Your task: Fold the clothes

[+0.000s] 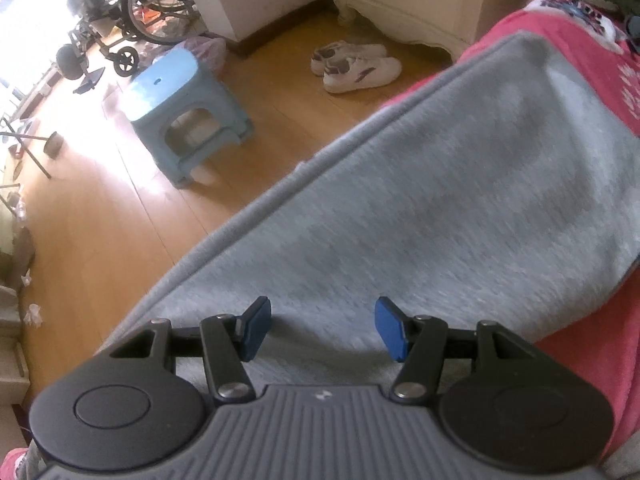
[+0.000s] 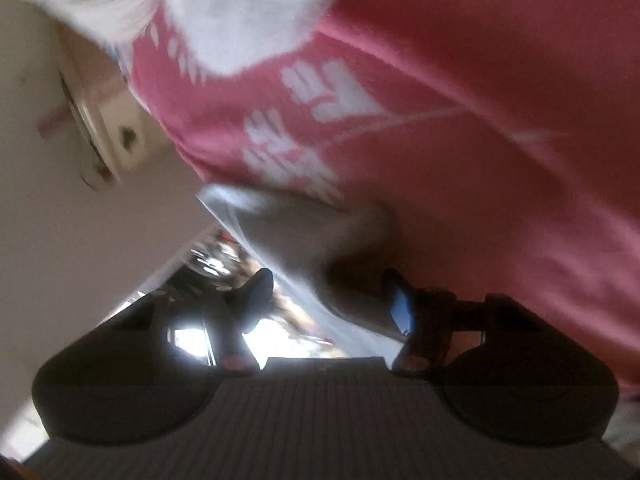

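Left gripper (image 1: pixel 322 328) jaws apart, empty, over grey garment (image 1: pixel 420 200) spread on pink bedspread (image 1: pixel 592 344). Right gripper (image 2: pixel 334 300) jaws parted; blurred grey cloth (image 2: pixel 316 236) lies between, contact unclear.

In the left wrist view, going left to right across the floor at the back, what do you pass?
Wheelchair → blue stool → white sneakers → cream dresser → pink bedspread.
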The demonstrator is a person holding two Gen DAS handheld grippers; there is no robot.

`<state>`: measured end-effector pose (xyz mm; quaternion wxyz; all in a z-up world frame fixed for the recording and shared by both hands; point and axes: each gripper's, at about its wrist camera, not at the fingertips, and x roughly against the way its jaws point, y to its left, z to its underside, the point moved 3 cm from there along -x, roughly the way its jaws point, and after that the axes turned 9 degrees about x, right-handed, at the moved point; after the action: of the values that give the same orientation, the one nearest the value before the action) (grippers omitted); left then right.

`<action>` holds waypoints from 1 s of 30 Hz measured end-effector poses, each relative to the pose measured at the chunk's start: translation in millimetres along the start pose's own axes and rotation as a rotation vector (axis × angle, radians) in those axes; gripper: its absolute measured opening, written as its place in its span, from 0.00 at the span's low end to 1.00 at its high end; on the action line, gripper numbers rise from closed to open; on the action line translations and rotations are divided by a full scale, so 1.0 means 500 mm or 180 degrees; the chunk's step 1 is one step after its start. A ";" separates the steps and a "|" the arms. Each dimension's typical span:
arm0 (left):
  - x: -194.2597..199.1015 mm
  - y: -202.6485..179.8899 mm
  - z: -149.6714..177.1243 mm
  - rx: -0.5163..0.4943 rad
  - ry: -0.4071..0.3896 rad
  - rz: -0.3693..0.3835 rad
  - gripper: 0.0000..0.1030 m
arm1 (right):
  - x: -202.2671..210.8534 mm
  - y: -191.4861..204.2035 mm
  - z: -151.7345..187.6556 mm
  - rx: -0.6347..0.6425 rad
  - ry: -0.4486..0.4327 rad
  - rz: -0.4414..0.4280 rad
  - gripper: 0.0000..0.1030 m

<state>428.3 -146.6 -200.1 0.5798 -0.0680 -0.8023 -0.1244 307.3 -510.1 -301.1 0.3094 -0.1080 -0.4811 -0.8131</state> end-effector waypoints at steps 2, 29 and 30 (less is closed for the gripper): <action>-0.003 -0.003 0.003 0.0017 0.0022 -0.0019 0.57 | -0.021 0.014 -0.010 0.0005 -0.0100 -0.0060 0.20; -0.005 -0.007 0.023 0.0000 0.0034 0.0015 0.61 | -0.034 0.176 0.029 0.3705 -0.0392 0.1092 0.06; -0.005 -0.006 0.024 0.0000 0.0032 0.0022 0.61 | -0.038 0.165 0.012 0.3577 -0.0358 0.1175 0.09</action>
<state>417.5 -146.2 -206.5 0.5843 -0.0702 -0.7992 -0.1227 371.8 -525.9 -248.0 0.4295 -0.0525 -0.8267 -0.3597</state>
